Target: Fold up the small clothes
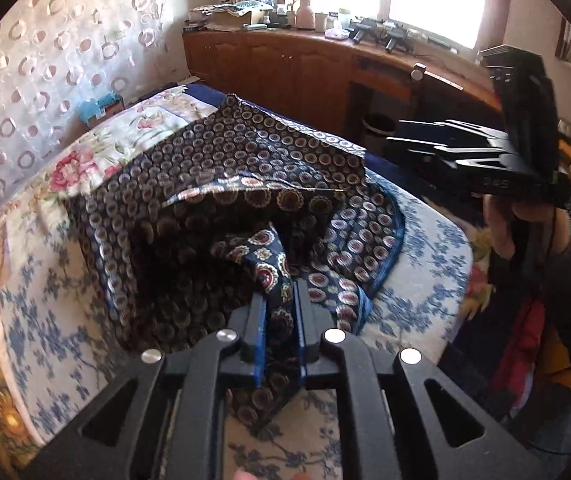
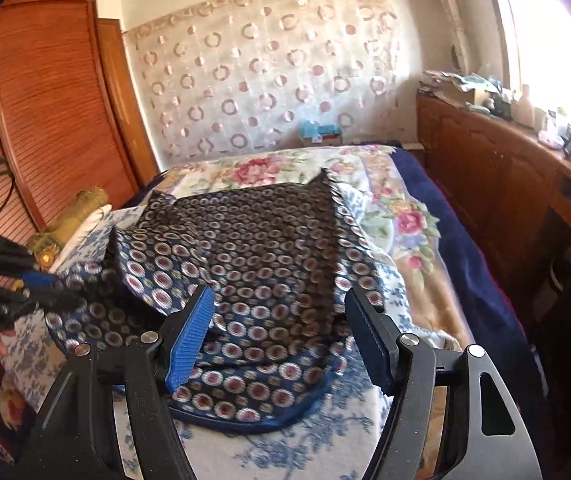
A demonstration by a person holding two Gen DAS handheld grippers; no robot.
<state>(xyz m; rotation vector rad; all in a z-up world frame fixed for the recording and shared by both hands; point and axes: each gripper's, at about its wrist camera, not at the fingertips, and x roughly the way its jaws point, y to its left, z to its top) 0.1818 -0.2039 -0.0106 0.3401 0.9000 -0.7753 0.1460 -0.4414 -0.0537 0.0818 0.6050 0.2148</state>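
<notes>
A navy garment with round medallion print (image 1: 221, 168) lies partly spread and bunched on the bed; it also shows in the right wrist view (image 2: 269, 248). My left gripper (image 1: 279, 292) is shut on a fold of this garment and lifts it off the bed; it also shows at the left edge of the right wrist view (image 2: 49, 288). My right gripper (image 2: 277, 304) is open and empty, hovering just above the garment's near edge. It shows in the left wrist view (image 1: 425, 140) at the right, held above the bed.
The bed has a blue-and-white floral sheet (image 1: 425, 272) and a pink rose blanket (image 2: 405, 216). A wooden cabinet (image 1: 285, 64) with clutter runs under the window. A wooden headboard (image 2: 53, 100) stands at the left. A curtain (image 2: 265, 72) covers the wall.
</notes>
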